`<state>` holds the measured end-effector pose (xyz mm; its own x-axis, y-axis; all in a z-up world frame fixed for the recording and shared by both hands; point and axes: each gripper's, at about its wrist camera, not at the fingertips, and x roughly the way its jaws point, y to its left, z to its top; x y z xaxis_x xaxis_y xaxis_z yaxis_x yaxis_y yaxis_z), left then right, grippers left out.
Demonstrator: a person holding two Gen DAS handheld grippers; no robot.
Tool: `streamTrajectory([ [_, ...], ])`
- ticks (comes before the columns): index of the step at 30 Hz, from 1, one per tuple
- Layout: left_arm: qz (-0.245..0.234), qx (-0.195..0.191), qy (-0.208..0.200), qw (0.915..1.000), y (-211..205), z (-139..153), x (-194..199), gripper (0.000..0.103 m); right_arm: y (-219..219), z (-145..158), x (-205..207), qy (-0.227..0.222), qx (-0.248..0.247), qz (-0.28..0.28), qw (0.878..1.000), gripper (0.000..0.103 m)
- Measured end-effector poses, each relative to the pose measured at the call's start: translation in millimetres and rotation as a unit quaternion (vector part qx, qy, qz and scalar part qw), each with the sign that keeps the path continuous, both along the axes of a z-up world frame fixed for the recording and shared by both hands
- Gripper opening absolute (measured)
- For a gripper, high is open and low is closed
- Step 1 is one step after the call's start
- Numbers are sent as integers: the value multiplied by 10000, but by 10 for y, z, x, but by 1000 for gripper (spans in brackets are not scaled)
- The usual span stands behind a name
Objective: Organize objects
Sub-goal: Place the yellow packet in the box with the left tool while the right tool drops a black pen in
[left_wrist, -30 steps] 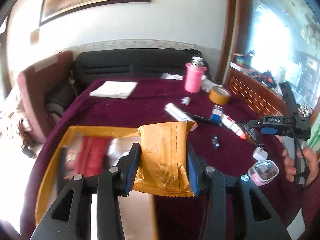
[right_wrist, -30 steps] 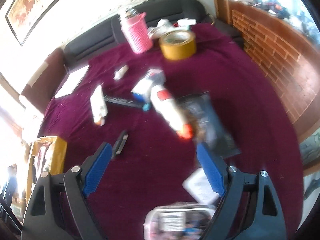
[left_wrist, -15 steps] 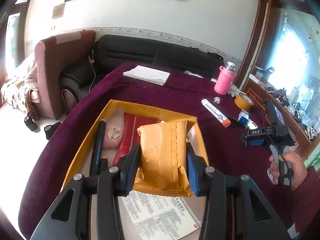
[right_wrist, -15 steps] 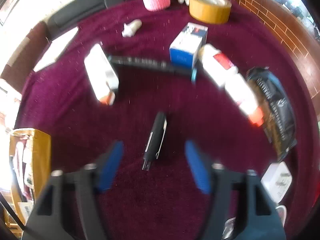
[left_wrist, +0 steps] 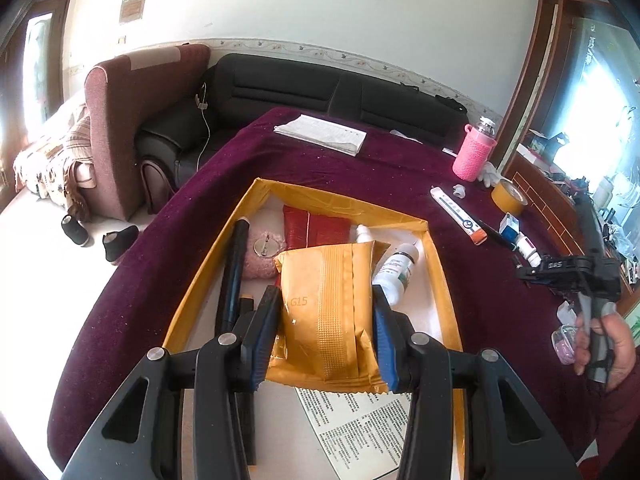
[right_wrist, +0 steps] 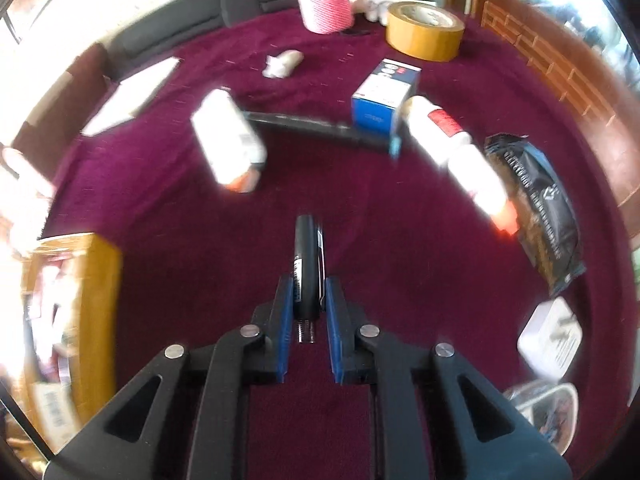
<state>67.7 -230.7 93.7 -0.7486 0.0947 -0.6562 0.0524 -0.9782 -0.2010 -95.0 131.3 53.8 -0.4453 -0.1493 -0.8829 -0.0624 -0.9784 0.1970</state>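
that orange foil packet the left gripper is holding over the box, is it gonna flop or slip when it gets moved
The orange packet will probably flex rather than stay stiff: its foil looks creased and bulges between the left gripper pads. It seems light, since it hangs above the yellow box without sagging. The glossy foil could slip, though the pads pinch both edges.

A packet [left_wrist: 328,312] is held above the box [left_wrist: 442,280], in which two bottles [left_wrist: 396,270] lie at its right. A tape roll [right_wrist: 425,30] is placed behind a small carton [right_wrist: 384,96].
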Motion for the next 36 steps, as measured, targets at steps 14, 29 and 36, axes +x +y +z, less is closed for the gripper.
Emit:
streamTrajectory([
  [14,319,-669,-785,9942,-294,-288,-198,38,-1433,208,705,-341,-1531,2029,9666,14],
  [29,331,-645,-756,9945,-391,-421,-49,45,-2151,-99,838,-554,-694,2477,9647,14],
  [36,394,-408,-401,9976,-432,-181,79,69,-2134,-25,951,-251,-405,2554,9657,26],
])
